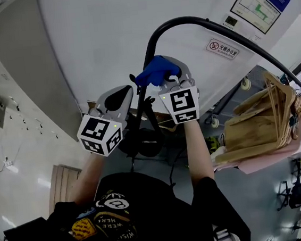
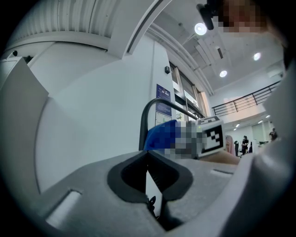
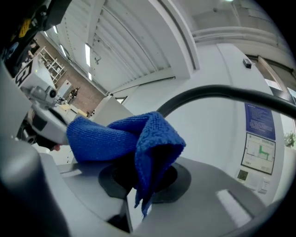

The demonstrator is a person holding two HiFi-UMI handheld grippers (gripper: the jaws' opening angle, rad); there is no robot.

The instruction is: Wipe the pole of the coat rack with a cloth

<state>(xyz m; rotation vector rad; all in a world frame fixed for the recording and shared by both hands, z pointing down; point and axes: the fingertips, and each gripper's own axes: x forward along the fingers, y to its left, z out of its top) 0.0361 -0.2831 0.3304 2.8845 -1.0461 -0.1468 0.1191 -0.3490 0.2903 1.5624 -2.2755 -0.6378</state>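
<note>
Head view first: the only container-ish things are the flat brown paper bags [image 1: 260, 124] bunched together at the right, just under the far end of the rail. They're edge-on, so I honestly can't tell if anything's inside them. The thin black metal pole of the coat rack [image 1: 183, 20] comes up between the two grippers, bends over and runs off to the right along the white wall. It's smooth and dark, and I can't see any marks on it from here. The right gripper [image 1: 161, 73] is clamped down on a bright blue fluffy microfibre cloth [image 1: 155, 70]. In the right gripper view the cloth is folded over and bunched between the jaws, with a corner dangling below them. The cloth sits right at the pole's bend, just where the upright starts to curve, though I can't say if it's actually pressing on the metal. The left gripper [image 1: 122, 93] is just beside it, lower on the pole. The left gripper view shows its jaw tips meeting with nothing between them, and the pole rises just past them.
</note>
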